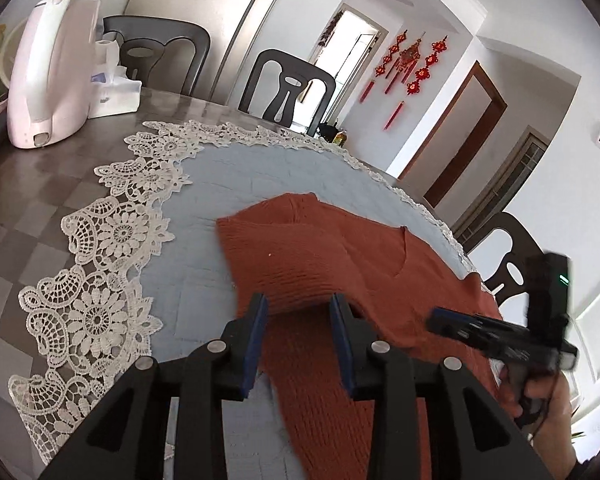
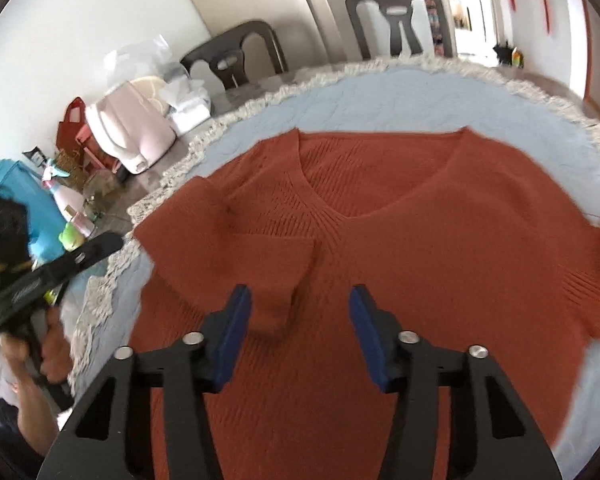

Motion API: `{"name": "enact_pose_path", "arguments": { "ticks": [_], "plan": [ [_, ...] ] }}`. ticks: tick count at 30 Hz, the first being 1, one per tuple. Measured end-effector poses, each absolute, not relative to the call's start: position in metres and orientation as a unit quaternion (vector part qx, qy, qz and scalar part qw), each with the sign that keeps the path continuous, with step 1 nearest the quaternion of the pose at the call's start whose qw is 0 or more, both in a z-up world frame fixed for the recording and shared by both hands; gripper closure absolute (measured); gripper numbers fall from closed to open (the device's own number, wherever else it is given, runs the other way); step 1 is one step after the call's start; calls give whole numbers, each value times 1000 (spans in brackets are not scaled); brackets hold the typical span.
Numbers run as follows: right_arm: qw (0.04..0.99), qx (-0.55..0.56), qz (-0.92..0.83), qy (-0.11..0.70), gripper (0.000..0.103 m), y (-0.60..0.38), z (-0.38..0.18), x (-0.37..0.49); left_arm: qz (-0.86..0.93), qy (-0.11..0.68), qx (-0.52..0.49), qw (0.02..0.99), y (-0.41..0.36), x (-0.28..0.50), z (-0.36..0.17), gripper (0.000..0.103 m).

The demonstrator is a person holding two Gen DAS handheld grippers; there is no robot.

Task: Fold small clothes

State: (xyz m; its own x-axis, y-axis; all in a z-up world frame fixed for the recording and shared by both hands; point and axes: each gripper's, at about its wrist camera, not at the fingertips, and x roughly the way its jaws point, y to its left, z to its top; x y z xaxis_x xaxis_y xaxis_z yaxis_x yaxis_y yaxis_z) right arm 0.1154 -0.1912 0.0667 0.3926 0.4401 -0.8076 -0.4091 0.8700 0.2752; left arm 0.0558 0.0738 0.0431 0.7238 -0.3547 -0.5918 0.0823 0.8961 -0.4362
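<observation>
Rust-orange ribbed knit V-neck sweater [image 2: 380, 240] is laid on a blue lace-edged tablecloth [image 1: 204, 184]; a pink kettle [image 1: 52, 68] is seen at 10 o'clock. No writing is readable. Left gripper [image 1: 298, 308] and right gripper [image 2: 298, 300] are released.

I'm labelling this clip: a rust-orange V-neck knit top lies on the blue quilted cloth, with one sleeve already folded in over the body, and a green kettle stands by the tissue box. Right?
Nearly: the kettle is pale pink-white, not green, as the left wrist view shows. The rest holds: the rust-orange V-neck knit top lies on the blue quilted cloth, one sleeve is folded in over the body, and the kettle stands by the tissue box.

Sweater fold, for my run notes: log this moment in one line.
sweater: flat, one sleeve folded in | left gripper: open | right gripper: open
</observation>
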Motion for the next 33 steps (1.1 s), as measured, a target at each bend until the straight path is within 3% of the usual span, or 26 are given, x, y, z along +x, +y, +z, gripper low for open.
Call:
{"name": "enact_pose_path", "arguments": {
  "ticks": [3,5,12,17,21,28,29,30,33],
  "plan": [
    [831,10,240,502,76,-183,56,128,-119,353,-187,909,73,55,41,68],
    [833,-8,239,499,102,-178,58,127,-117,353,-185,909,74,56,42,68],
    [863,-1,232,449,103,-199,93,132,-121,354,-180,910,71,70,45,68],
    [841,49,242,482,103,-214,80,145,-128,373,-179,901,60,83,36,68],
    [830,40,252,496,81,-202,69,138,-130,371,-180,902,60,80,35,68],
    [823,-2,263,503,82,-177,55,133,-120,372,-174,904,63,76,36,68],
    [823,-8,264,503,87,-175,56,133,-119,372,-173,904,64,76,37,68],
    [821,-10,269,503,100,-173,57,134,-118,371,-174,905,64,76,38,68],
    [827,-29,275,489,100,-170,64,132,-117,368,-175,906,65,81,40,68]
  ]
}}
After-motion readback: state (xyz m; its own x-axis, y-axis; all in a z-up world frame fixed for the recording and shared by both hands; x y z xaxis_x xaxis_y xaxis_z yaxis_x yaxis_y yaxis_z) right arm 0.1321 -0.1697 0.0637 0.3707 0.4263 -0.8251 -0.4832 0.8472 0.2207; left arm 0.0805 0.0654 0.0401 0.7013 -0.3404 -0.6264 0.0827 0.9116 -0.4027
